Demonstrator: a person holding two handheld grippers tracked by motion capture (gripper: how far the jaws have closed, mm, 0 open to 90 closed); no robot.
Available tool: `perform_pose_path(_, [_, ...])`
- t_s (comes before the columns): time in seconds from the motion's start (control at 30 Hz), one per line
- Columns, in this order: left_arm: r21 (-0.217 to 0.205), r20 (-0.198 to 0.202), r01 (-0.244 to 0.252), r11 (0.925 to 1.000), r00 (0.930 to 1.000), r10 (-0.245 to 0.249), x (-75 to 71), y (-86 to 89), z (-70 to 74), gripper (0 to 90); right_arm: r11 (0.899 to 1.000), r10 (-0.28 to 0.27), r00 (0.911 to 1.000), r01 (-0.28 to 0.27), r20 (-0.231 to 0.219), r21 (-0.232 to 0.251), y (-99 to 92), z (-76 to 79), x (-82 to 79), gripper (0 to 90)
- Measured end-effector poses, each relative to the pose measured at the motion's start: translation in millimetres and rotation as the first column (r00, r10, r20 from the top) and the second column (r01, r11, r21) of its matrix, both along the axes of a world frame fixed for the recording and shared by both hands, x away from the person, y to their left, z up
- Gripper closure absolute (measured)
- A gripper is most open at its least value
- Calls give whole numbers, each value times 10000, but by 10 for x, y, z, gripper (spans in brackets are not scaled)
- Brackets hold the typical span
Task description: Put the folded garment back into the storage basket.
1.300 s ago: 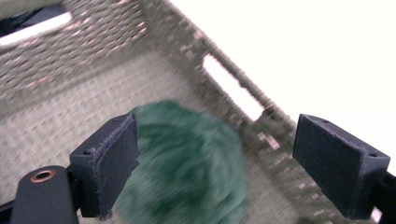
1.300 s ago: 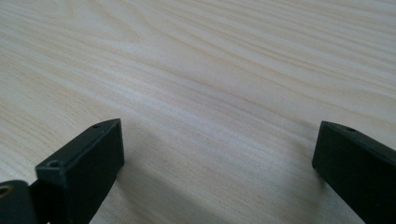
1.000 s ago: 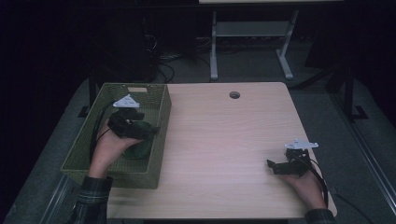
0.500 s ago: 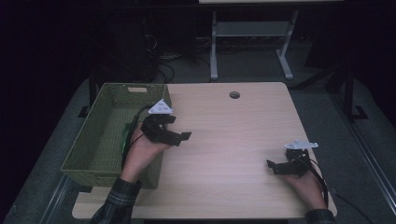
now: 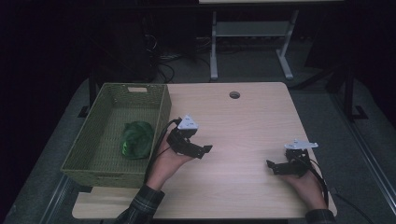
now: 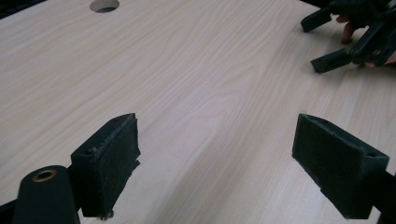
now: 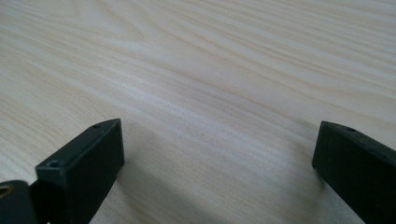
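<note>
Resting both grippers with the green thing in the basket

Your left gripper (image 5: 198, 150) sits over the tabletop (image 5: 243, 126) just right of the woven basket (image 5: 161, 112), jaws spread wide with nothing between them; in the left gripper view only bare wood lies between the pads. Your right gripper (image 5: 276, 167) rests low at the near right, well apart from the basket, its jaws likewise spread and empty. I judge both are parked off to the side so the basket stays unobstructed. The basket stands at the left edge of the tabletop and holds one item: a crumpled green thing (image 5: 136, 139), perhaps a leafy vegetable or cloth, lying on its floor toward the right wall. A round cable hole (image 5: 234, 94) marks the far side.
</note>
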State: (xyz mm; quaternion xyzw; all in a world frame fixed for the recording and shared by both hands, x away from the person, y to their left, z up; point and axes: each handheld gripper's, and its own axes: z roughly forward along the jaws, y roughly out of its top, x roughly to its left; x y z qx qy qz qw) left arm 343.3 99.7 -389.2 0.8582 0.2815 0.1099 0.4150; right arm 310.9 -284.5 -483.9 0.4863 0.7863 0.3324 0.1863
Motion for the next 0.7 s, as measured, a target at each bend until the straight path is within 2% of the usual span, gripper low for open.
perform_pose_path(0.03, [0,0,0,10000,10000,0,0,0,0,141,10000,0,10000,0,0,0,0,0,0,18])
perform_pose_path(0.07, [36,-58,-29,10000,10000,29,2,-28,-100,141,10000,1,10000,-1,-1,-1,0,0,0,19])
perform_pose_path(0.1, [36,-58,-29,10000,10000,29,2,-28,-100,141,10000,1,10000,-1,-1,-1,0,0,0,19])
perform_pose_path(0.13, [181,-82,-25,9998,10000,26,9,-59,-203,141,10000,-3,10000,3,-1,1,0,0,0,18])
perform_pose_path(0.17, [181,-82,-25,9998,10000,26,9,-59,-203,140,10000,-3,10000,3,-1,1,0,0,0,18])
perform_pose_path(0.4, [626,-63,-166,9979,9998,170,33,-122,-593,141,10000,1,10000,-1,1,0,0,0,0,18])
perform_pose_path(0.43, [626,-63,-166,9979,9998,170,33,-122,-593,140,10000,1,10000,-1,1,0,0,0,0,18])
perform_pose_path(0.63, [853,-90,-385,9956,9992,394,52,-161,-822,136,10000,5,10000,-5,-1,0,0,0,0,19])
perform_pose_path(0.67, [1037,-52,-388,9938,9992,396,60,-160,-885,136,10000,3,10000,-3,-1,-1,0,0,0,19])
perform_pose_path(0.7, [1037,-52,-388,9938,9992,396,60,-160,-885,125,10000,3,10000,-3,-1,-1,0,0,0,19])
